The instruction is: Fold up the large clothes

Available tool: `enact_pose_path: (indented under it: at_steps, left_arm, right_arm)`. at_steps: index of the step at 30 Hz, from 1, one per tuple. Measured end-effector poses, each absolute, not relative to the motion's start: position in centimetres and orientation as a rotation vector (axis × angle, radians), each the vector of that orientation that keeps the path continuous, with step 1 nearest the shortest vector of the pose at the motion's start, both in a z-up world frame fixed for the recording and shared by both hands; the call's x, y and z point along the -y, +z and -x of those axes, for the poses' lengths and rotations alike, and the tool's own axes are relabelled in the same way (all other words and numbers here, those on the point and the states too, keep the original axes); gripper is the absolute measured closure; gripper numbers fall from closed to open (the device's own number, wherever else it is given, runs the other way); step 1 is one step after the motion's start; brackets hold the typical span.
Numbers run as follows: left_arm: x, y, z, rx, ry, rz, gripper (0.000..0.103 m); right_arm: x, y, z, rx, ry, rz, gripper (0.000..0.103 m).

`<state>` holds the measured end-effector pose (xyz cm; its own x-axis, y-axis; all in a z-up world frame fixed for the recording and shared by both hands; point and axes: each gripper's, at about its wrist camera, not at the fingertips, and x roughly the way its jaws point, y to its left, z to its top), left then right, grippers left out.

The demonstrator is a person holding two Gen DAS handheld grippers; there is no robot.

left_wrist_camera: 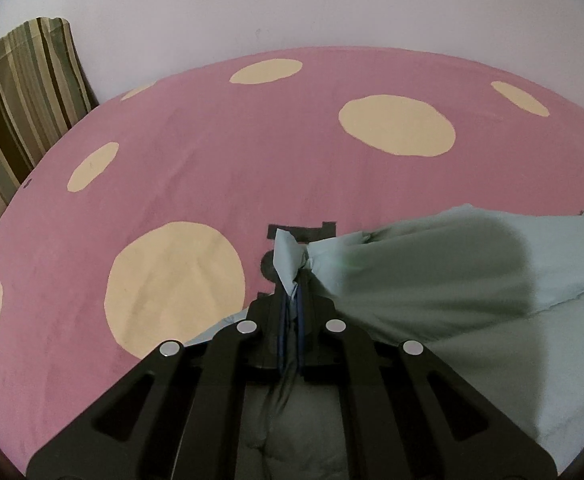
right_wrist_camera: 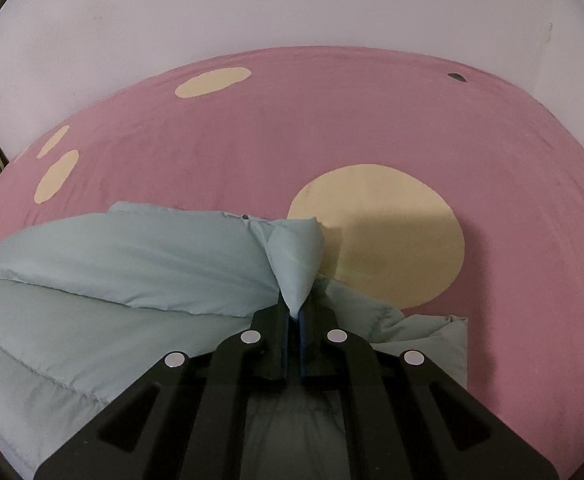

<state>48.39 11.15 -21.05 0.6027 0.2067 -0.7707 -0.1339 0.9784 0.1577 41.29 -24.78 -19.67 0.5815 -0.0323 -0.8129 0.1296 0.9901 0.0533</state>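
Note:
A large pale green padded garment (left_wrist_camera: 472, 272) lies on a pink bed cover with cream dots (left_wrist_camera: 219, 168). My left gripper (left_wrist_camera: 292, 288) is shut on a corner of it, and a tuft of the cloth sticks out past the fingertips. From there the fabric stretches off to the right in a raised fold. In the right wrist view the same garment (right_wrist_camera: 131, 256) spreads to the left and below. My right gripper (right_wrist_camera: 296, 312) is shut on another corner, which stands up in a peak between the pads. Both grippers point down at the bed.
A striped cushion (left_wrist_camera: 23, 108) leans against the white wall (left_wrist_camera: 292, 4) at the bed's far left. Black tape marks (left_wrist_camera: 304, 232) lie on the pink cover just beyond my left gripper. The pink cover (right_wrist_camera: 332, 120) stretches wide beyond the garment.

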Motion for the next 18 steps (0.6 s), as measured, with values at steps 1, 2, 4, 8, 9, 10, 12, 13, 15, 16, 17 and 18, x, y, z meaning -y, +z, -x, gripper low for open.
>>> enact_pose_path:
  at_steps: [1,2,4,8,9,10,12,13,15,16,17,18]
  left_arm:
    - [-11.0,-21.0,-48.4,-0.903,0.203,-0.100,0.099]
    - [-10.9,-20.9,-48.5,-0.904,0.205,-0.107,0.099]
    - [-10.9,-20.5,-48.5,-0.913,0.206,-0.117,0.098]
    - [-11.5,-18.7,-47.5,-0.916,0.230,-0.100,0.087]
    - [-11.7,-18.2,-47.0,-0.914,0.232,-0.090,0.087]
    - [-11.7,-17.5,-46.5,-0.907,0.228,-0.078,0.087]
    - [-11.1,-15.7,-45.3,-0.877,0.205,-0.063,0.081]
    - [-10.6,-14.9,-44.7,-0.861,0.189,-0.054,0.076]
    - [-9.0,-13.9,-43.8,-0.842,0.140,-0.027,0.067]
    - [-7.9,-13.7,-43.4,-0.841,0.112,-0.017,0.066]
    - [-6.6,-13.8,-43.1,-0.848,0.084,-0.012,0.066]
    - [-5.7,-14.0,-43.1,-0.854,0.065,-0.010,0.065]
  right_arm:
    - [24.9,-19.7,-41.3,-0.946,-0.097,-0.107,0.100]
    - [24.8,-19.8,-41.4,-0.947,-0.098,-0.100,0.100]
    - [24.9,-19.7,-41.3,-0.947,-0.096,-0.103,0.099]
    - [25.1,-19.3,-41.3,-0.951,-0.084,-0.122,0.097]
    - [25.2,-19.0,-41.2,-0.958,-0.089,-0.126,0.095]
    - [25.2,-18.4,-41.0,-0.962,-0.107,-0.129,0.090]
    - [24.9,-17.0,-40.2,-0.932,-0.133,-0.146,0.083]
    - [24.2,-16.0,-39.7,-0.908,-0.130,-0.156,0.083]
    - [22.5,-14.9,-39.2,-0.888,-0.093,-0.166,0.083]
    - [21.7,-14.6,-39.1,-0.882,-0.072,-0.168,0.083]
    - [19.9,-14.4,-39.0,-0.875,-0.031,-0.167,0.083]
    - [18.7,-14.4,-39.0,-0.876,-0.009,-0.158,0.083]
